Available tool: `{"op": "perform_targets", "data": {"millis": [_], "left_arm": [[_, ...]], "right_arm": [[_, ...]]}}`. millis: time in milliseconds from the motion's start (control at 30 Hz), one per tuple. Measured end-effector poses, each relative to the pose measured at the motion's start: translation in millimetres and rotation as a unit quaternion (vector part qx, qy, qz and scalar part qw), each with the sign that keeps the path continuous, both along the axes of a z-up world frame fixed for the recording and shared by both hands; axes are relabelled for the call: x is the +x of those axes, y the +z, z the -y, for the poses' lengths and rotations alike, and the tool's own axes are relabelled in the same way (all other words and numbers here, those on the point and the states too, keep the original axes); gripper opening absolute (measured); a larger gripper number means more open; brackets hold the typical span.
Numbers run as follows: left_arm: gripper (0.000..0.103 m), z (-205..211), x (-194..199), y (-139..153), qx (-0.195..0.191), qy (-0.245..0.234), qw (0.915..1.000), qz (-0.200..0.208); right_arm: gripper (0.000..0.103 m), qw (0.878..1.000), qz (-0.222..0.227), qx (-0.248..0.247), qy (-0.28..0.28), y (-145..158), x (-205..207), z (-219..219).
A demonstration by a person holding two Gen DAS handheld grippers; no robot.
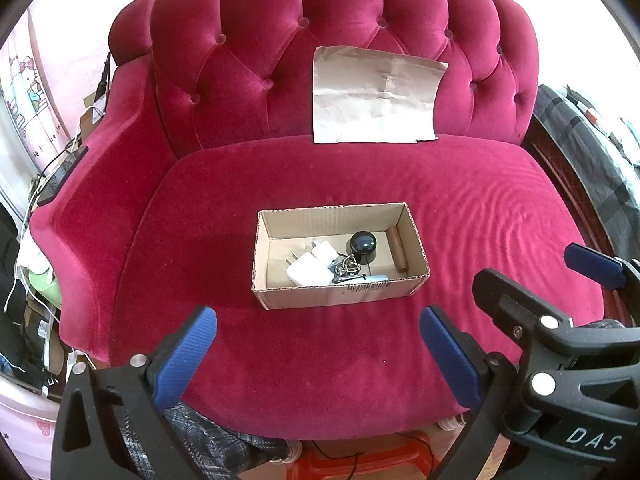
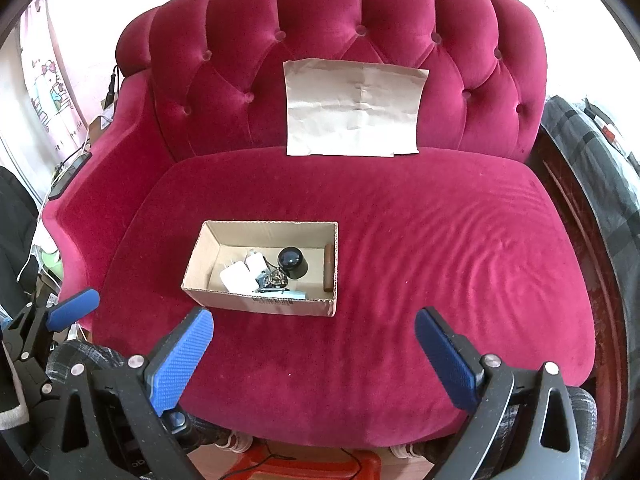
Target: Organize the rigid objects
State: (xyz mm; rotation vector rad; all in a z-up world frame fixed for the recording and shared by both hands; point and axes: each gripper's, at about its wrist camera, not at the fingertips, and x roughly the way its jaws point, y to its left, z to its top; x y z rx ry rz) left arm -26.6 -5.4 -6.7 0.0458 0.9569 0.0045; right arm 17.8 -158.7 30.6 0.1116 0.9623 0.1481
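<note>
An open cardboard box [image 1: 280, 298] [image 2: 204, 292] sits on the red velvet seat cushion [image 1: 480, 208]. Inside it lie a white charger plug [image 1: 306, 266] [image 2: 238, 276], a black round cap [image 1: 362, 246] [image 2: 293, 263], a small metal keyring bundle [image 1: 346, 268] [image 2: 274, 278] and a brown wooden stick [image 1: 396, 250] [image 2: 328, 268]. My left gripper [image 1: 318, 322] is open and empty, in front of the box. My right gripper [image 2: 314, 324] is open and empty, in front and right of the box; it also shows in the left wrist view [image 1: 532, 276].
A creased brown paper sheet [image 1: 376, 96] [image 2: 352, 108] leans on the tufted backrest. A phone [image 1: 60, 178] lies on the left armrest. Cluttered cables and bags are at the left, a dark plaid blanket [image 2: 600, 168] at the right, a red stool [image 2: 304, 464] below.
</note>
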Motion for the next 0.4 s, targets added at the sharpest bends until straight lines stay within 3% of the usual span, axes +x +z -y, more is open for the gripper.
{"op": "perform_targets", "data": {"millis": [400], "left_arm": [[0.103,1.5,5.0,-1.9,-0.002,-0.001,1.0,-0.002]], "right_arm": [[0.103,1.0,0.002,-0.001,0.0,-0.3,0.0,1.5]]}}
